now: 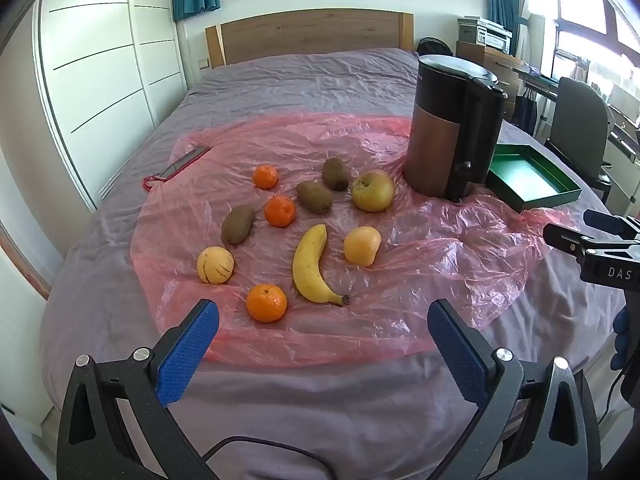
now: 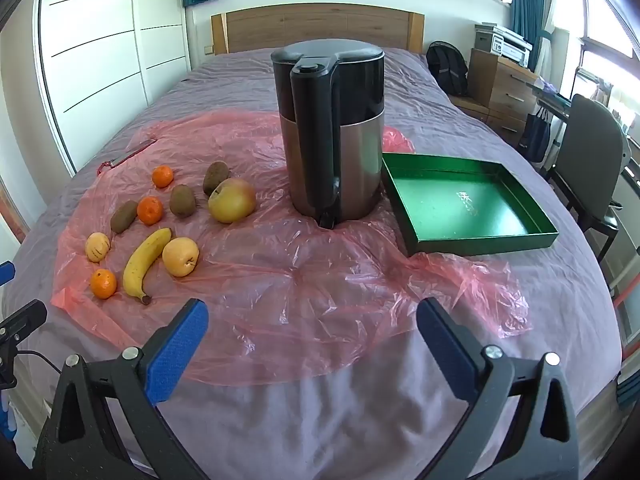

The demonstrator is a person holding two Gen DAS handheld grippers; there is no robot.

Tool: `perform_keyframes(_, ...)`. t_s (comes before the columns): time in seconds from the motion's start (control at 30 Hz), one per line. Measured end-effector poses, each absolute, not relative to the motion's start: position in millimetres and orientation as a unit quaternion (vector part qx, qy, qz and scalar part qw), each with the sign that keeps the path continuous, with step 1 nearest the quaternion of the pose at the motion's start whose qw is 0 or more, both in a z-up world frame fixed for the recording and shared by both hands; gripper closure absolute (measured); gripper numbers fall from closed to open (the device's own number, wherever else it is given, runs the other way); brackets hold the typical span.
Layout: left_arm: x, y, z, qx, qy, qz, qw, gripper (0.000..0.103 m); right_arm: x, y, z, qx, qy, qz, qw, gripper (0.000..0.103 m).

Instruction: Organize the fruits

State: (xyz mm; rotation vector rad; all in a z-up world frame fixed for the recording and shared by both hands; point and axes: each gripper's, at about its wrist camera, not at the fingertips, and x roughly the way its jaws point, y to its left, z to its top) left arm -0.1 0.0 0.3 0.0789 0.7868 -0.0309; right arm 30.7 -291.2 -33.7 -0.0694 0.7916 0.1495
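Fruit lies loose on a pink plastic sheet (image 1: pixel 440 240) on the bed: a banana (image 1: pixel 312 266), three mandarins (image 1: pixel 266 303), three kiwis (image 1: pixel 314 197), a green-yellow apple (image 1: pixel 373 191), a yellow apple (image 1: pixel 362 245) and a striped yellow fruit (image 1: pixel 215 265). In the right wrist view the banana (image 2: pixel 145 261) and the other fruit lie at the left. An empty green tray (image 2: pixel 516 240) sits right of the kettle. My left gripper (image 1: pixel 323 320) is open, just short of the nearest mandarin. My right gripper (image 2: pixel 312 320) is open over bare sheet.
A tall black and copper kettle (image 2: pixel 332 136) stands between the fruit and the tray (image 1: pixel 560 196). A phone (image 1: pixel 184 162) lies at the sheet's far left. A chair (image 2: pixel 596 160) and drawers stand right of the bed, a wardrobe on the left.
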Motion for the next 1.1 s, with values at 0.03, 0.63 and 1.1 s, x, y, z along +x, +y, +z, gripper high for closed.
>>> perform_keyframes(0.03, 0.0, 0.1, 0.2, 0.038, 0.383, -0.016, 0.923, 0.001, 30.7, -291.2, -33.9, -0.034, 0.385, 0.073, 0.919, 0.000)
perform_keyframes(0.63, -1.9, -4.5, -4.8, 0.036, 0.386, -0.018, 0.922, 0.001, 30.4, -290.8, -36.5, -0.034, 0.385, 0.074, 0.919, 0.000)
perform_keyframes(1.1, -1.8, -4.5, -6.1, 0.034, 0.387, -0.018, 0.921, 0.001, 29.5, -289.2, -38.6, -0.036, 0.386, 0.075, 0.919, 0.000)
